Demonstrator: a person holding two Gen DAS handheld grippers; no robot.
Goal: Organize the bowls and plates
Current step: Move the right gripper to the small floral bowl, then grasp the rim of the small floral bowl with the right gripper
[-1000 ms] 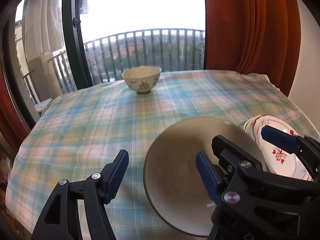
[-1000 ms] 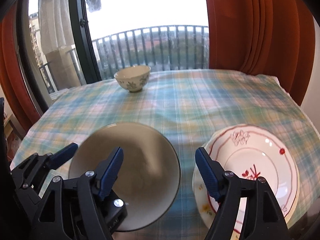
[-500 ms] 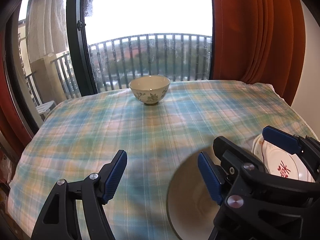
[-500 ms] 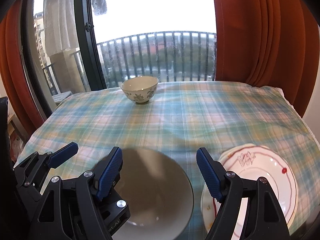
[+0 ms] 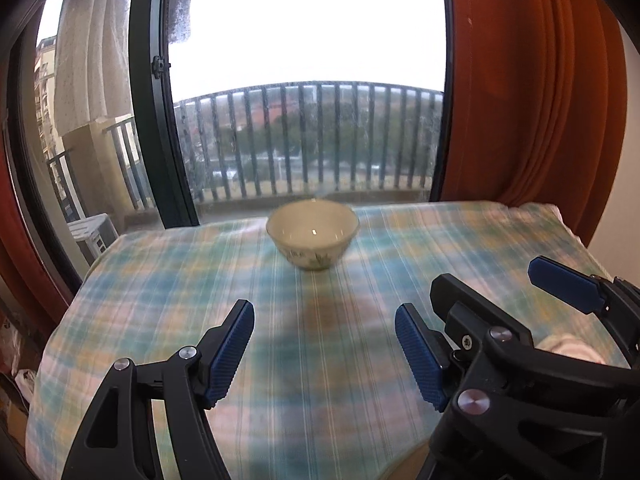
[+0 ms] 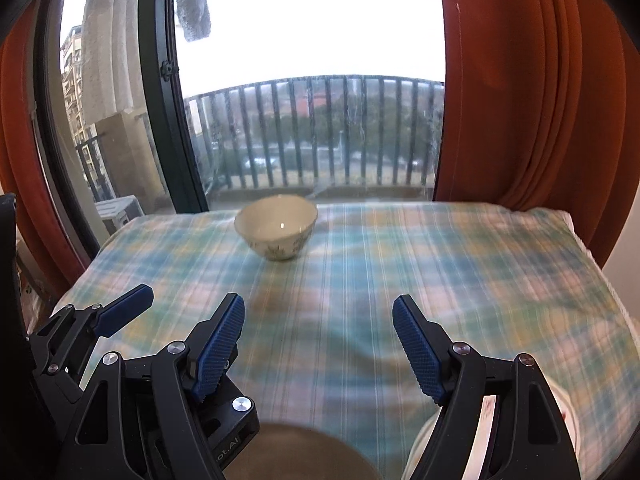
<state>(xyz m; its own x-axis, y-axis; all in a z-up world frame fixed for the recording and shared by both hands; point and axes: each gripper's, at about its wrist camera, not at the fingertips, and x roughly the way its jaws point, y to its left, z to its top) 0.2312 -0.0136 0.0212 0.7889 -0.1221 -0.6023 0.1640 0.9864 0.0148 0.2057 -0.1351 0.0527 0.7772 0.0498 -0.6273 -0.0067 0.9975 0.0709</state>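
A small cream bowl with a floral pattern (image 5: 312,236) stands upright at the far edge of the table, in front of the window; the right wrist view shows the same small bowl (image 6: 276,226). My left gripper (image 5: 324,344) is open and empty above the checked cloth, well short of that bowl. My right gripper (image 6: 318,344) is open and empty too, close beside the left one (image 6: 124,314). A large beige bowl (image 6: 304,452) shows only as a rim at the bottom edge. A sliver of the white red-patterned plate (image 6: 568,412) lies behind the right finger.
The table wears a blue, green and pink checked cloth (image 5: 160,280). Orange curtains (image 5: 540,100) hang at the right, close to the table's far corner. A black-framed balcony window (image 5: 152,120) stands right behind the table.
Both grippers rose and moved forward together. The large beige bowl and the plate slid down to the bottom edge of the views. The far small bowl looks nearer.
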